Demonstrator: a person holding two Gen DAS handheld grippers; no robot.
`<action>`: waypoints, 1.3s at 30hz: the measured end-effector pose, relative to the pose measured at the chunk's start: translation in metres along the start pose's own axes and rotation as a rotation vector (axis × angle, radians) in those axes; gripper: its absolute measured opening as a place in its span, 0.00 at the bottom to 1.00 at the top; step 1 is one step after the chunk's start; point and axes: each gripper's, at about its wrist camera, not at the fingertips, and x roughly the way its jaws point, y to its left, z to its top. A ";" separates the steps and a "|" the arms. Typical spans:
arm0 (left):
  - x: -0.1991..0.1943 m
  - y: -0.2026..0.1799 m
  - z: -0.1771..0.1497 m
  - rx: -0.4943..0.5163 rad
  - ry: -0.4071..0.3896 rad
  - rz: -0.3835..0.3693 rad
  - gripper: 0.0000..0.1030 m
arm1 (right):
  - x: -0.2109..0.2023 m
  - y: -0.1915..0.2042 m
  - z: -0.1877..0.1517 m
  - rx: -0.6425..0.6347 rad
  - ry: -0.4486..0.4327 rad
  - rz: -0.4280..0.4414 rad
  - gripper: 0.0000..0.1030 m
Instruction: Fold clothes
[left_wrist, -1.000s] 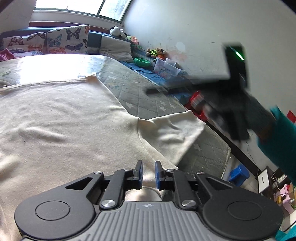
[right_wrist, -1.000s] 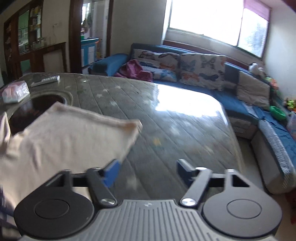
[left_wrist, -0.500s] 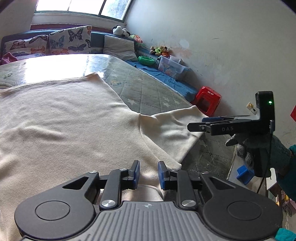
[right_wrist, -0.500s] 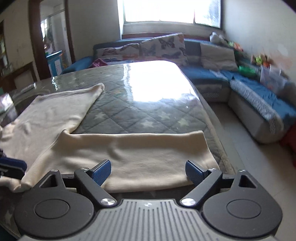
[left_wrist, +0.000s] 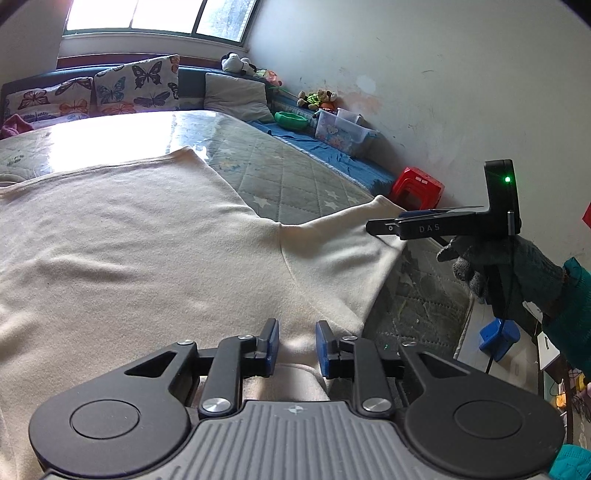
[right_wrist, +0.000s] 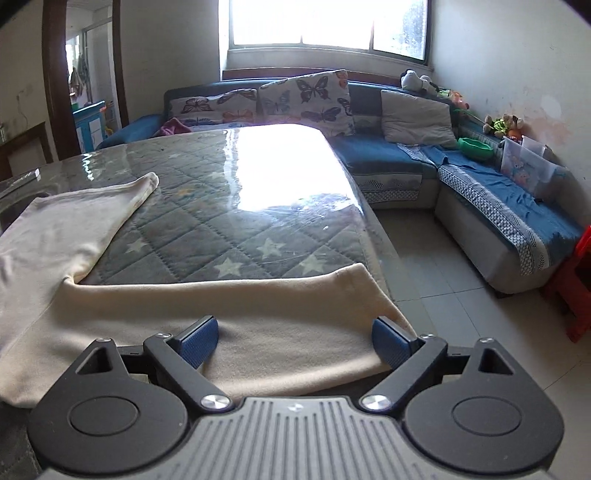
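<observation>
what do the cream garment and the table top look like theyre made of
Cream garment: soft knit or fleece, matte, faintly fuzzy, draping in gentle wrinkles. Table top: a quilted star-print cloth, apparently under a clear glossy sheet, plastic or glass, judging by the hard window glare.

That cream garment (left_wrist: 155, 236) is soft matt knit, kinda fuzzy like fleece. Under it the worktop (right_wrist: 236, 206) has a quilted star-print cloth sealed under a clear glossy sheet that glares hard by the window. My fingers (right_wrist: 197, 341) have blue ribbed rubbery pads on matt black plastic with shiny metal screws. My glove (left_wrist: 517, 273) is rough grey knit. Red stool (left_wrist: 417, 188) looks like glossy plastic.
</observation>
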 end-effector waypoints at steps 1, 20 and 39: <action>0.000 0.000 0.000 0.002 0.001 0.000 0.25 | 0.000 0.001 0.000 0.000 -0.002 -0.001 0.89; -0.001 -0.001 0.010 0.000 -0.007 0.030 0.34 | -0.027 -0.029 -0.018 0.238 -0.042 -0.030 0.80; 0.006 -0.011 0.019 0.037 0.001 0.041 0.34 | -0.034 -0.039 -0.018 0.271 -0.105 -0.074 0.07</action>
